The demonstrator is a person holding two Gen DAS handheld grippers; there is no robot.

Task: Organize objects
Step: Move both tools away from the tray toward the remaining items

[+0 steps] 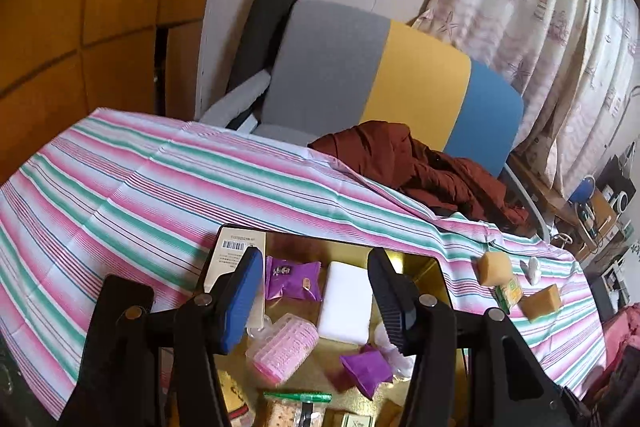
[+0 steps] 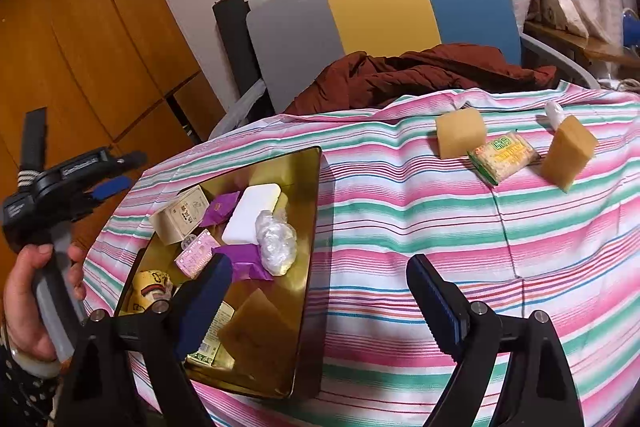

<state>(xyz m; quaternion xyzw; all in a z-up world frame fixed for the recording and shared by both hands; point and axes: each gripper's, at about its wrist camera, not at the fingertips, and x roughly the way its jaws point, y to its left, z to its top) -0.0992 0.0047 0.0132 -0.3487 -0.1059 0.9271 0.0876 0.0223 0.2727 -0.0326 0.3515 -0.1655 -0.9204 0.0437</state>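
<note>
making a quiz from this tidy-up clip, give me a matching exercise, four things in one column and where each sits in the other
Things:
1. white block
2. green cracker packet
3. dark red jacket
4. left gripper

Places:
A. on the striped cloth between two tan sponges
B. on the chair behind the table
C. inside the gold tray
D. held above the tray's left side

Pairs: 1-C, 2-A, 3-B, 4-D

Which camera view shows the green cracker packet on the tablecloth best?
The right wrist view shows the green cracker packet best: it lies whole between two yellow sponges, with its printed top visible. In the left wrist view it is small, near the right edge, and its print cannot be read.
</note>
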